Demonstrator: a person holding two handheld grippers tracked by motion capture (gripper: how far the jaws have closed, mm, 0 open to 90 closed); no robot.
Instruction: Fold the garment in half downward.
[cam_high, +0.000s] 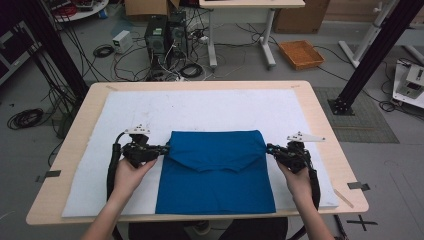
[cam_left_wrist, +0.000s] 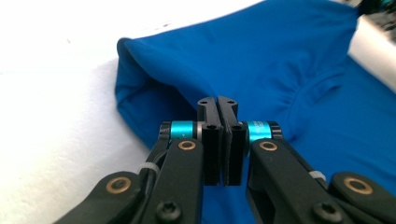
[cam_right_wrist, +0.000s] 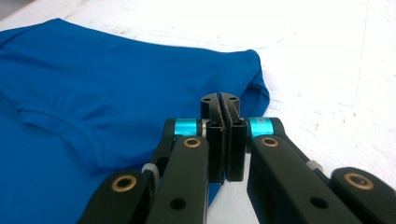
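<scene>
**Both grippers clamped on the edges of a folded blue shirt**

The left gripper (cam_high: 165, 148) has its jaws pressed together on the left edge of the folded blue fabric shirt (cam_high: 215, 170), just below the top fold; in the left gripper view the two black pads (cam_left_wrist: 218, 135) meet with blue cloth pinched between them. The right gripper (cam_high: 269, 148) is likewise closed tight on the shirt's right edge at the same height, and in the right gripper view its pads (cam_right_wrist: 220, 133) sit together at the cloth's border, with the shirt (cam_right_wrist: 93, 98) spreading away to the left.

The shirt lies flat on a white padded mat (cam_high: 200, 107) that covers most of the light wooden counter (cam_high: 320, 125). Its upper part is folded down over the lower part, so the neckline shows as a curved seam across the middle. The garment sits near the counter's front edge, centred between the person's two hands. The left hand (cam_high: 127, 175) and right hand (cam_high: 298, 182) each hold a gripper level, pointing inward toward the shirt.
</scene>
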